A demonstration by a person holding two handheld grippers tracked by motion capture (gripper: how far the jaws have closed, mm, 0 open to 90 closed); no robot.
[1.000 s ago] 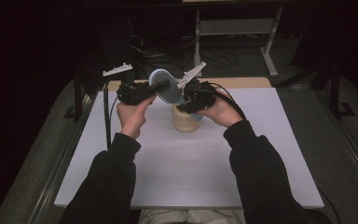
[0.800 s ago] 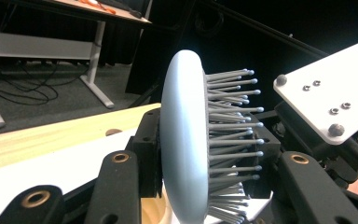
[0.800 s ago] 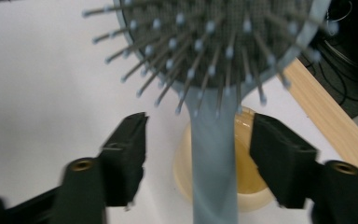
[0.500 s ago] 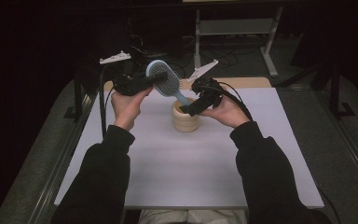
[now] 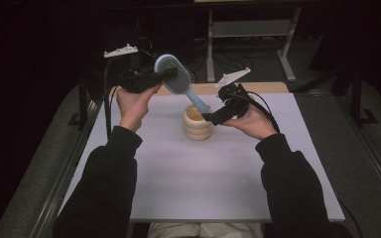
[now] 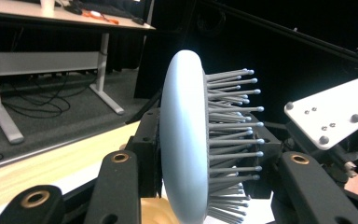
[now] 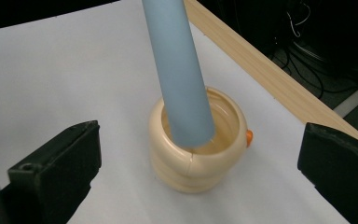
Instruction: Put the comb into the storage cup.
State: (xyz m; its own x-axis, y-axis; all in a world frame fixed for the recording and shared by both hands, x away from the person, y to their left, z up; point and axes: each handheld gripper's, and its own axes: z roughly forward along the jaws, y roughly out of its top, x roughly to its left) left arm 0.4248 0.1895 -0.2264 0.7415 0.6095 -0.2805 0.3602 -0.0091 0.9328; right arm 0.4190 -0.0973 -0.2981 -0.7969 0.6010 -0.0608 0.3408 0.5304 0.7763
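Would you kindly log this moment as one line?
left gripper: shut on hairbrush | right gripper: open, just released | handle over cup

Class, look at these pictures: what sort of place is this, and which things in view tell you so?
Probably a lab or workshop set up for recording, not a home. A bare white table stands against a dark surround, a metal-legged office desk with loose cables beneath stands behind, and the person works with a cabled gripper in each hand.

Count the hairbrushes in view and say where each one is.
1. A single light blue hairbrush is held by its head in the left claw, tilted, with its handle end at the mouth of the cream cup on the table.
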